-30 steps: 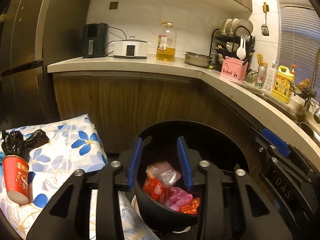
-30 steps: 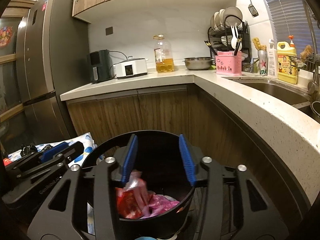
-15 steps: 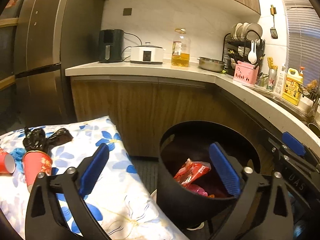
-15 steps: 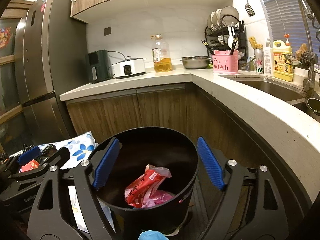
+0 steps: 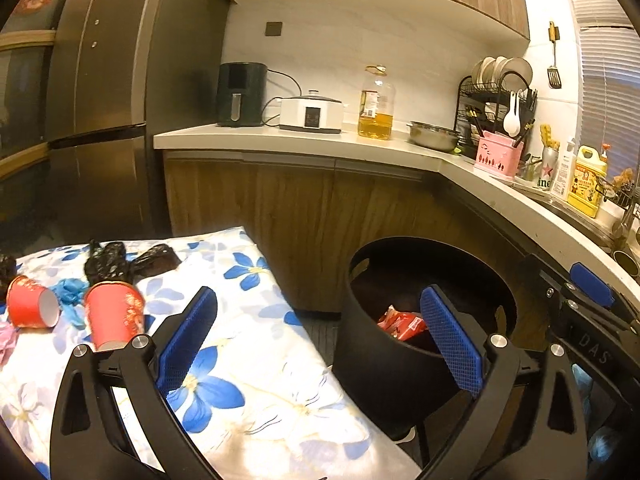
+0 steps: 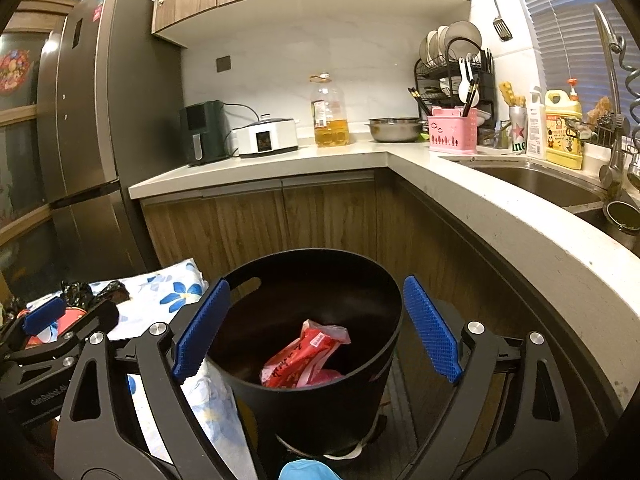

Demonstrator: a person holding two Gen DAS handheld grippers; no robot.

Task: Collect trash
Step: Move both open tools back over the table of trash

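Note:
A black bin (image 5: pixel 384 364) stands on the floor by the cabinets, with a red wrapper (image 5: pixel 402 326) and pink plastic lying inside. My left gripper (image 5: pixel 317 293) is open and empty, straddling the gap between the bin and a floral cloth (image 5: pixel 256 380). On that cloth lie two red paper cups (image 5: pixel 114 312), crumpled black bags (image 5: pixel 108 260) and a blue glove (image 5: pixel 70 292). My right gripper (image 6: pixel 316 282) hovers above the bin (image 6: pixel 320 408). Its jaws are opening and nothing is between them. The red wrapper (image 6: pixel 304 354) rests below it.
A pale L-shaped counter (image 6: pixel 500 208) curves along the right with a sink (image 6: pixel 536 184), dish rack and bottles. Wooden cabinet doors (image 5: pixel 288 216) stand behind the bin. A dark fridge (image 5: pixel 100 120) rises at the left.
Both grippers went from half closed to wide open, and the red and clear wrappers dropped into the bin. The left gripper shifted left, toward the floral cloth.

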